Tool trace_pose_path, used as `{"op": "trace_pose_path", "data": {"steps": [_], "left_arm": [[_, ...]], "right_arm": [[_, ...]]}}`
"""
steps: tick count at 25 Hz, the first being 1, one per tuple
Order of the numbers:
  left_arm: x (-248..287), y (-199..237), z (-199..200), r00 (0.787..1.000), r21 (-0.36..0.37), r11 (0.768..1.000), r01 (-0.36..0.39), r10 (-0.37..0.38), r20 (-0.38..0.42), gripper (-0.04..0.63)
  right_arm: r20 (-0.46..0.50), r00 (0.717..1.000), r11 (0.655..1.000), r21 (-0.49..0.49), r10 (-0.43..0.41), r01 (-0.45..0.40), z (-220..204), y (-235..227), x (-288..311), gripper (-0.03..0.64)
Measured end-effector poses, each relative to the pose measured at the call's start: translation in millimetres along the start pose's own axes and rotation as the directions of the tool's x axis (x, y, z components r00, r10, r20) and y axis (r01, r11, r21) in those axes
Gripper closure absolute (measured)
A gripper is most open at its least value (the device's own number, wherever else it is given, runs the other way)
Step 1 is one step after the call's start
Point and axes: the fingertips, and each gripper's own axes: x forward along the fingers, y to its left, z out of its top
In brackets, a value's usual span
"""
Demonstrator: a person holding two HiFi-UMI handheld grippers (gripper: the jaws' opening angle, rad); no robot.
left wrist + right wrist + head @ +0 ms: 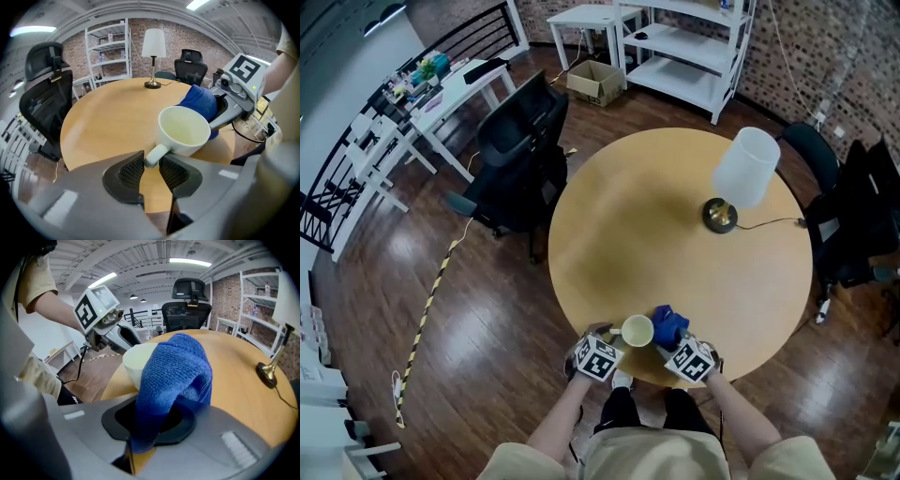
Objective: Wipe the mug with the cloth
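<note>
From the head view, the mug (637, 330) sits at the near edge of the round table (656, 234), right in front of me, mouth up, with the blue cloth (668, 325) touching its right side. My left gripper (614, 343) comes at it from the left and my right gripper (676, 340) from the right. A lamp (741, 178) stands well apart toward the far right edge, and a black office chair (520, 150) is just off the table's left edge. In my left gripper view, my two pads (131, 171) are closed onto the mug's handle (153, 157), and the cup is tipped slightly toward the camera; I cannot tell whether its base rests on the table. The cloth bulges behind its rim. In my right gripper view, my jaws are clamped on the cloth's lower fold, and the bunched fabric rises up and presses against the mug's pale wall.
</note>
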Motion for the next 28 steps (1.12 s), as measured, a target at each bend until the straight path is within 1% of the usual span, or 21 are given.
{"op": "trace_pose_path", "data": {"steps": [2, 4, 7, 9, 13, 16, 19, 21, 24, 26, 28], "left_arm": [[-1.3, -6.0, -2.4, 0.999, -0.057, 0.997, -0.042, 0.042, -0.011, 0.509], [-3.1, -13.0, -7.2, 0.998, -0.126, 0.990, -0.068, 0.067, -0.018, 0.509], [-5.0, -25.2, -12.7, 0.997, -0.208, 0.975, -0.075, 0.071, -0.025, 0.514], [-5.2, -34.5, -13.5, 0.998, -0.226, 0.973, -0.057, 0.053, -0.026, 0.520], [-4.3, -56.3, -13.2, 0.999, -0.207, 0.978, -0.005, -0.002, -0.033, 0.532], [-1.8, -72.0, -11.6, 0.999, -0.179, 0.984, 0.019, -0.027, -0.041, 0.537], [2.1, -82.1, -6.8, 0.998, -0.147, 0.988, 0.038, -0.045, -0.046, 0.532], [3.9, -90.1, -2.8, 0.996, -0.113, 0.991, 0.071, -0.076, -0.040, 0.528], [7.3, -106.5, 4.1, 0.988, -0.013, 0.989, 0.150, -0.151, -0.027, 0.517], [10.9, -118.5, 8.6, 0.981, 0.079, 0.977, 0.196, -0.194, -0.033, 0.515], [15.1, -128.0, 12.3, 0.977, 0.176, 0.961, 0.214, -0.209, -0.049, 0.526]], "right_arm": [[-0.013, 1.000, 1.000, 0.003, -0.027, 0.027, -3.7, 1.3, -0.9, 0.552], [-0.021, 0.999, 0.999, 0.020, -0.046, 0.047, -7.1, 3.6, -0.4, 0.552], [-0.022, 0.998, 0.996, 0.065, -0.064, 0.065, -11.2, 6.3, -0.8, 0.552], [-0.022, 0.997, 0.993, 0.094, -0.075, 0.077, -13.7, 6.9, -2.3, 0.552], [-0.019, 0.997, 0.990, 0.115, -0.078, 0.080, -18.0, 12.8, -3.8, 0.552], [-0.012, 0.998, 0.990, 0.121, -0.067, 0.068, -19.4, 18.3, -3.0, 0.552], [-0.012, 0.998, 0.993, 0.106, -0.060, 0.061, -17.7, 21.4, -2.0, 0.552], [-0.010, 0.998, 0.993, 0.105, -0.055, 0.056, -18.3, 20.9, -1.4, 0.552], [-0.011, 0.999, 0.995, 0.089, -0.041, 0.042, -17.7, 20.4, -1.8, 0.552], [-0.015, 0.999, 0.998, 0.057, -0.032, 0.033, -16.6, 21.1, -1.4, 0.552], [-0.023, 0.999, 1.000, 0.013, -0.027, 0.027, -17.4, 20.7, -0.8, 0.552]]}}
